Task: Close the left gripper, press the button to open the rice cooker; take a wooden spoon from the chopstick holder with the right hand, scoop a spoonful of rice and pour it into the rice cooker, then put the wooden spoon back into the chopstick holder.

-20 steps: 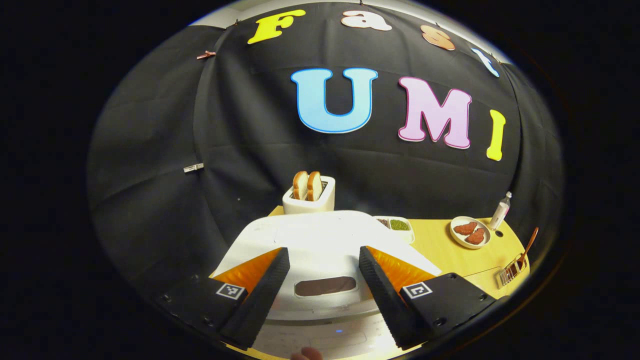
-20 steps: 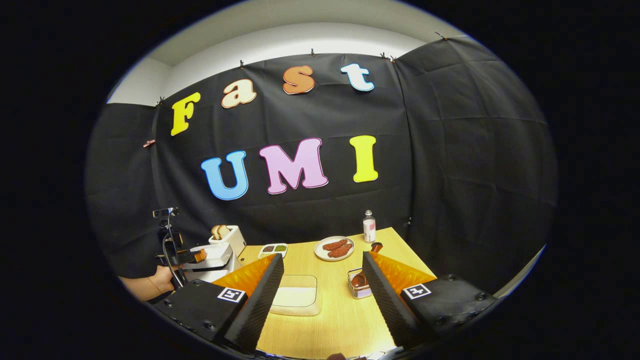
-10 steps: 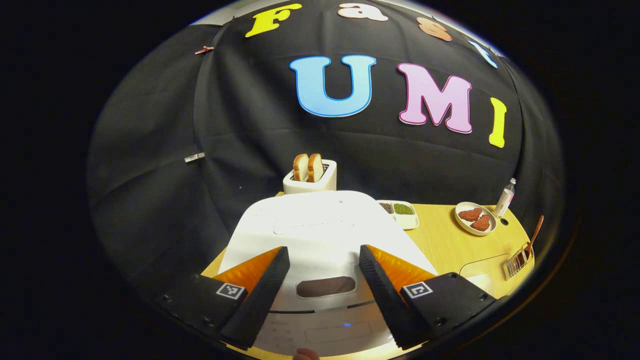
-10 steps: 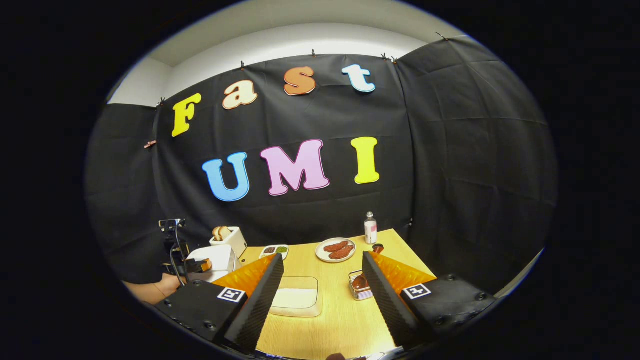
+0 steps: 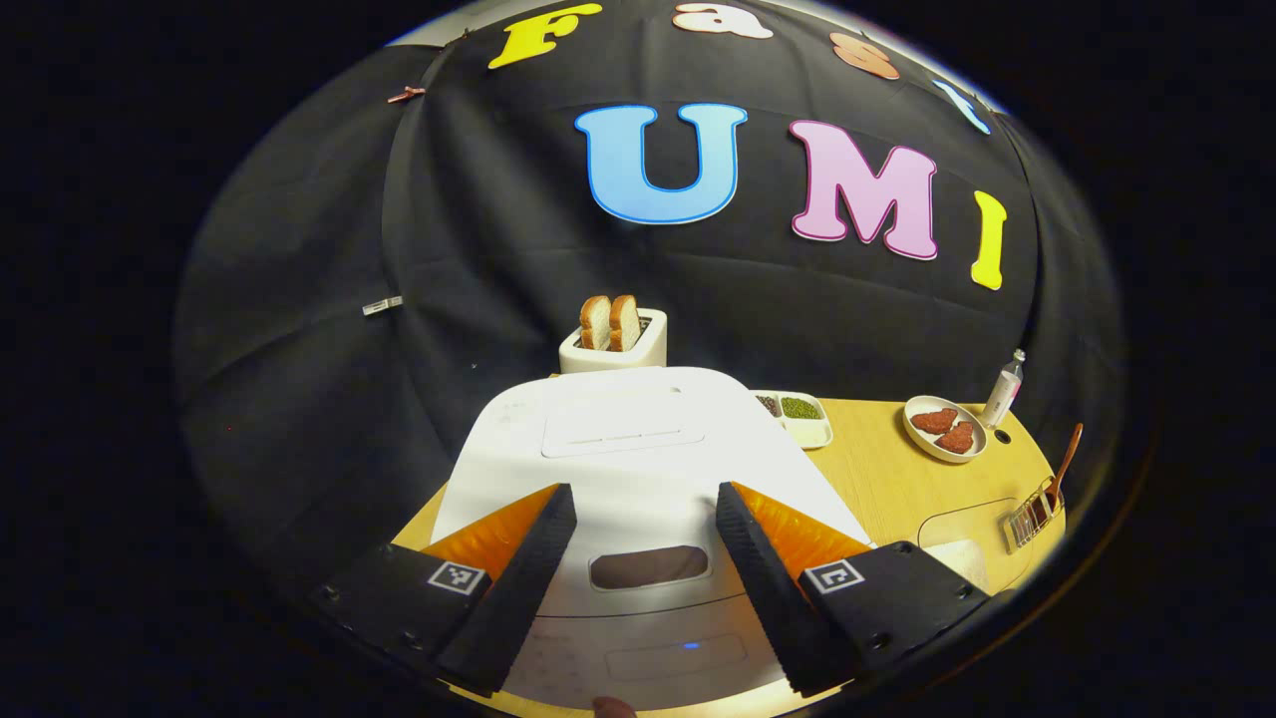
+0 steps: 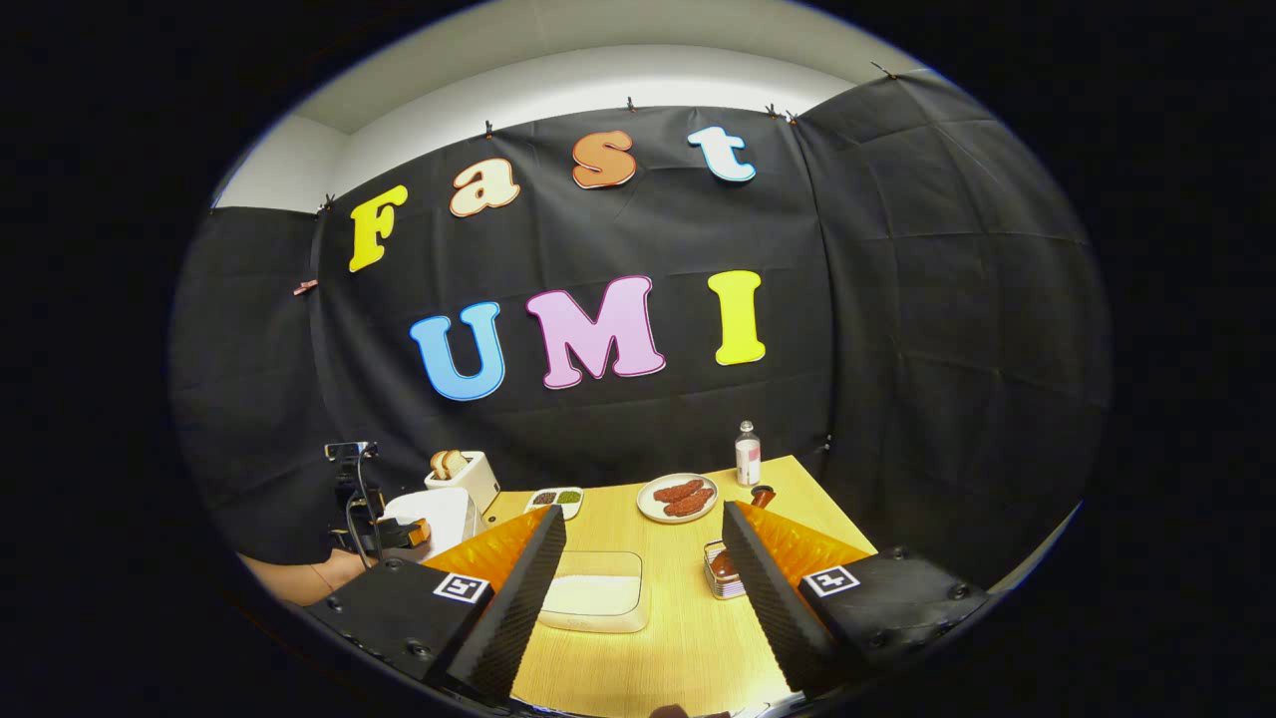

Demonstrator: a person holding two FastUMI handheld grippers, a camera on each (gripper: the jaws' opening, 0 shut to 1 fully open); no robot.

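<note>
Step one was in hand. My left gripper (image 5: 646,519) hung over the rice cooker (image 5: 638,459), jaws spread wide and grasping nothing, the lid down. The dark, rounded-rectangle button (image 5: 650,565) sat in the gap between the jaws, just ahead of the tips. Next, I judged, I had to clench the jaws and push down on that button. The cooker was smooth glossy white plastic, boxy with rounded corners.

My right gripper (image 6: 644,538) waited over the pale wood-grain counter (image 6: 678,638), jaws released and empty. The wire chopstick holder (image 6: 720,573) stood just inside the right jaw, with the wooden spoon (image 5: 1063,464) sticking up from it. A shallow clear tray of white rice (image 6: 594,594) lay between the jaws, nearer the left one.
</note>
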